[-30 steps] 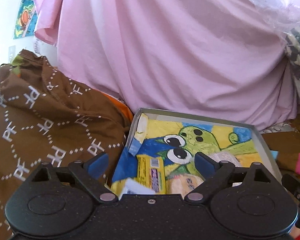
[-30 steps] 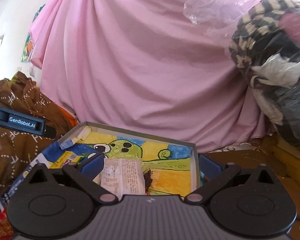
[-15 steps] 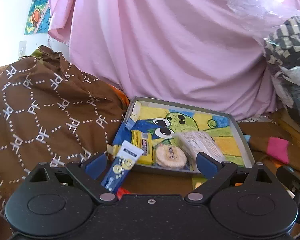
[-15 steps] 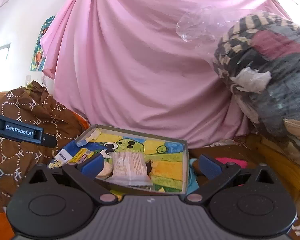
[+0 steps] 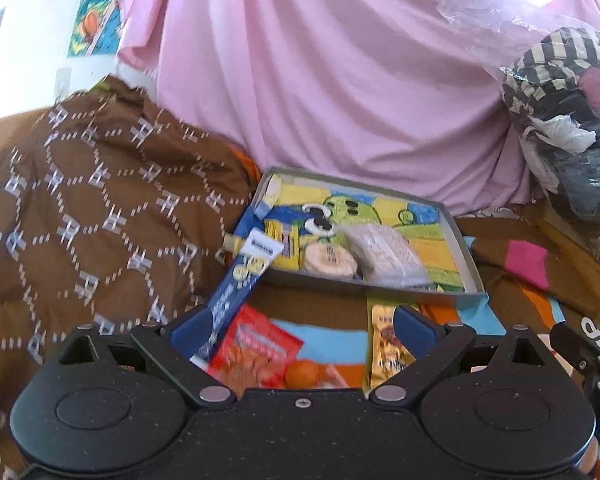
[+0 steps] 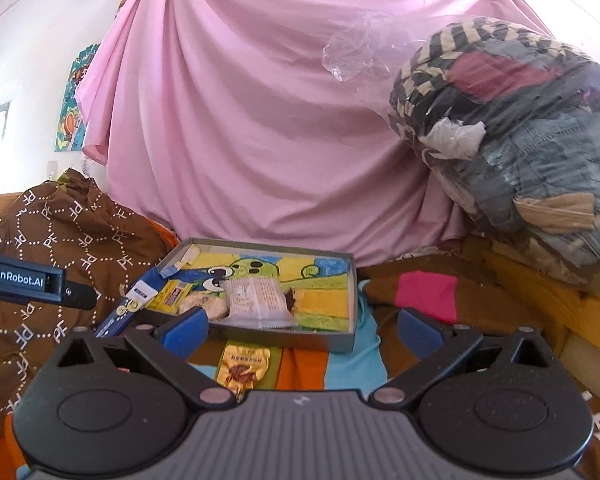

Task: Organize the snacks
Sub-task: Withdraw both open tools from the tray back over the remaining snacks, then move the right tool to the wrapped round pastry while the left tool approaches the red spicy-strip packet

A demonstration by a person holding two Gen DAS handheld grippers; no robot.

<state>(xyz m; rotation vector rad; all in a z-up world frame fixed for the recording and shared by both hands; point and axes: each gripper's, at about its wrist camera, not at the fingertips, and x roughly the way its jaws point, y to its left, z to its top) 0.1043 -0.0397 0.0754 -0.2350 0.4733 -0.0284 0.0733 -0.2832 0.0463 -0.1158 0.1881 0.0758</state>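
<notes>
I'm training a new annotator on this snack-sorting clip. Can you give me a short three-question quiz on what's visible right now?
1. True or false: the left gripper is shut on a snack.
2. Which lies outside the tray: A) round cracker B) red packet C) clear-wrapped snack?
3. What leans over the tray's left edge?

Key: 1 false, both it and the right gripper are open; 2 B; 3 the blue packet.
</notes>
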